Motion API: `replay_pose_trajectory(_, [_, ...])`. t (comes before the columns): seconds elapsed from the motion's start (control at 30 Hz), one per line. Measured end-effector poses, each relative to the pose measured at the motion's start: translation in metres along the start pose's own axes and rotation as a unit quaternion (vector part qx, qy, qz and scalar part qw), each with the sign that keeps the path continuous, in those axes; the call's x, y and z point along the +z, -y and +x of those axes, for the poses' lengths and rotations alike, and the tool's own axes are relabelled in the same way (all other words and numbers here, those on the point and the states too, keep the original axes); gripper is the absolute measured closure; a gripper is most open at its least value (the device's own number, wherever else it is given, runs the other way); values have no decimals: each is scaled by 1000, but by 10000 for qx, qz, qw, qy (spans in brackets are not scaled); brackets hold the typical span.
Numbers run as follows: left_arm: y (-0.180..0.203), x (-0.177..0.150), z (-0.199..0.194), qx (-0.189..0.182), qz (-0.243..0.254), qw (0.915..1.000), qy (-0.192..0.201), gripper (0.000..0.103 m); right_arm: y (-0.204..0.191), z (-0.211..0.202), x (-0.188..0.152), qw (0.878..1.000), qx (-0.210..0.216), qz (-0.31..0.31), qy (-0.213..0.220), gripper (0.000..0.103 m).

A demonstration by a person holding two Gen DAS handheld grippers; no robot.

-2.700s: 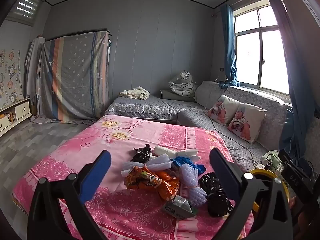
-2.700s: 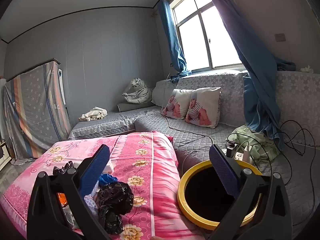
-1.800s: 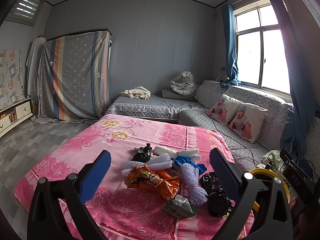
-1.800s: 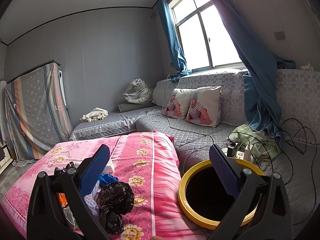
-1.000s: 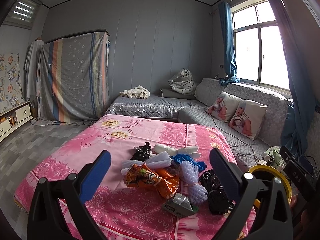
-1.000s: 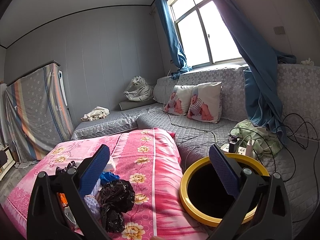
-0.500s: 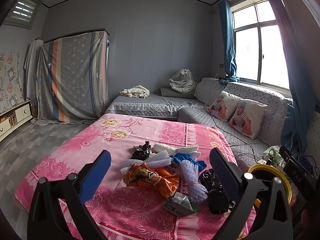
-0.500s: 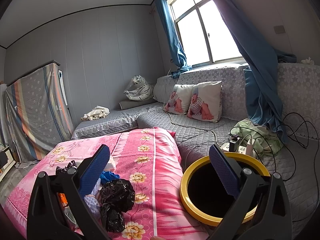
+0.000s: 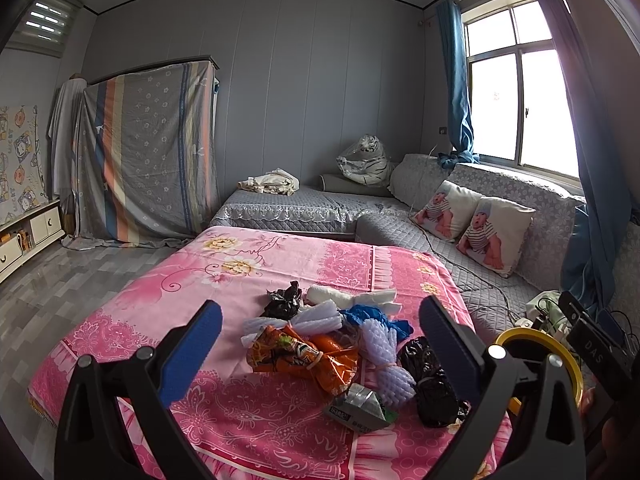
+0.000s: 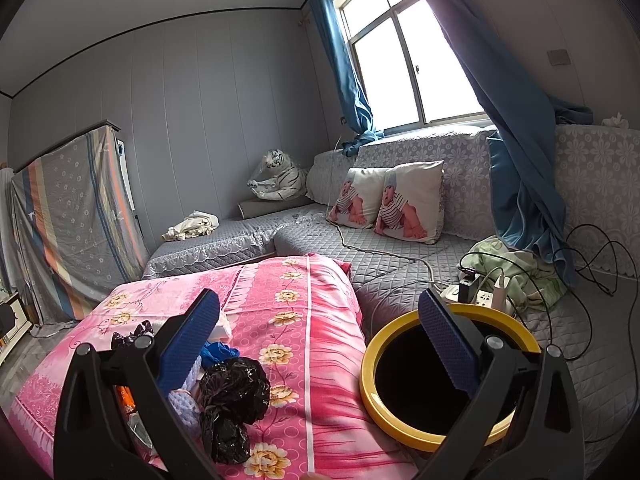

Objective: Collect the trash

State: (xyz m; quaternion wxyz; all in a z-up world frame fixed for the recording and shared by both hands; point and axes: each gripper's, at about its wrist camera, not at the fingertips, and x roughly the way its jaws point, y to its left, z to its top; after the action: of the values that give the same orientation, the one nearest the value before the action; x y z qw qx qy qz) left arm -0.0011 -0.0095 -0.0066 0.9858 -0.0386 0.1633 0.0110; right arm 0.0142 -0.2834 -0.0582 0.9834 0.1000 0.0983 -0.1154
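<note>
Left gripper (image 9: 320, 350) and right gripper (image 10: 318, 332) both spread wide, holding nothing. Trash pile (image 9: 340, 344) on pink cloth (image 9: 224, 280); yellow-rimmed bin (image 10: 400, 420) just right.

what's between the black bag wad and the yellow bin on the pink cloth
Only bare pink cloth lies between the black bag wad and the yellow bin, seen in the right wrist view.

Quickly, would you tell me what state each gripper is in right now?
Left gripper: open, holding nothing, above the trash pile.
Right gripper: open, holding nothing, beside the yellow-rimmed bin.
</note>
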Motion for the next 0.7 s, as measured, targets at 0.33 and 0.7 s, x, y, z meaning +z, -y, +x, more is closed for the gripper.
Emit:
replay_pose_trajectory(0.33, [1, -2, -3, 17, 57, 10000, 56, 8, 1, 1, -1, 10000, -10, 6, 4, 8])
replay_pose_trajectory(0.7, [-1, 3, -4, -56, 62, 10000, -2, 8, -3, -1, 0, 9998, -101, -99, 126, 8])
